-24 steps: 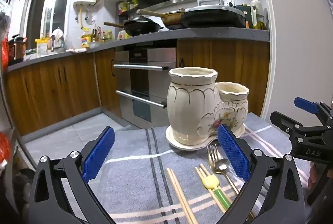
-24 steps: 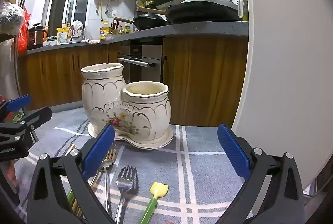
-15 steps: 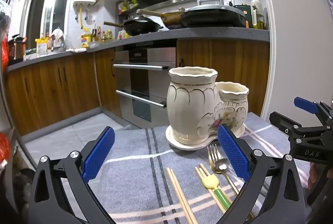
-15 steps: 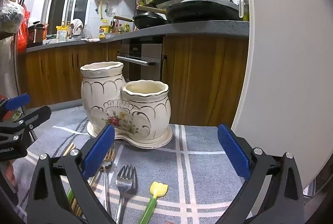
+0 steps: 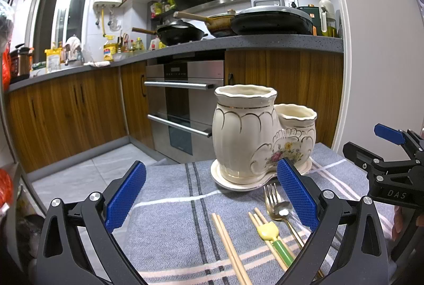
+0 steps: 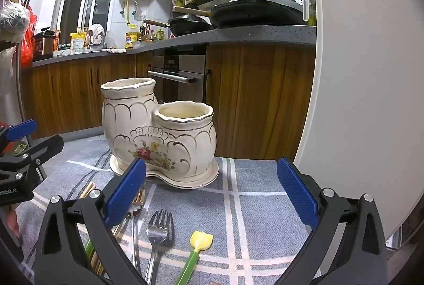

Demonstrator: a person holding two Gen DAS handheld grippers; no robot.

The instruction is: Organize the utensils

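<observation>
Fingers [image 5: 296, 195] of the left gripper [image 5: 210, 195] spread wide, nothing between them; hovering above the grey striped cloth [image 5: 169, 218]. Left view: ceramic holder [image 5: 254, 139], tall and short cup joined on one base, stands upright at the far side of the tabletop, both cups apparently empty. Near it lie chopsticks [image 5: 228, 245], a gold fork [image 5: 271, 196], a spoon [image 5: 282, 210] and a yellow-tipped green utensil [image 5: 270, 232], all flat. Right gripper [image 5: 384, 160] visible at the right edge.

Right view: right gripper [image 6: 210, 195] equally wide, holding nothing. Steel fork [image 6: 157, 229] and a second yellow-tipped utensil [image 6: 200, 245] lie just below it; holder [image 6: 161, 136] beyond.

Judgement: sorting not begun. Pick one utensil at a time, close on the handle mid-length, tip it upright, and lower it into a cup without knocking the rim.
</observation>
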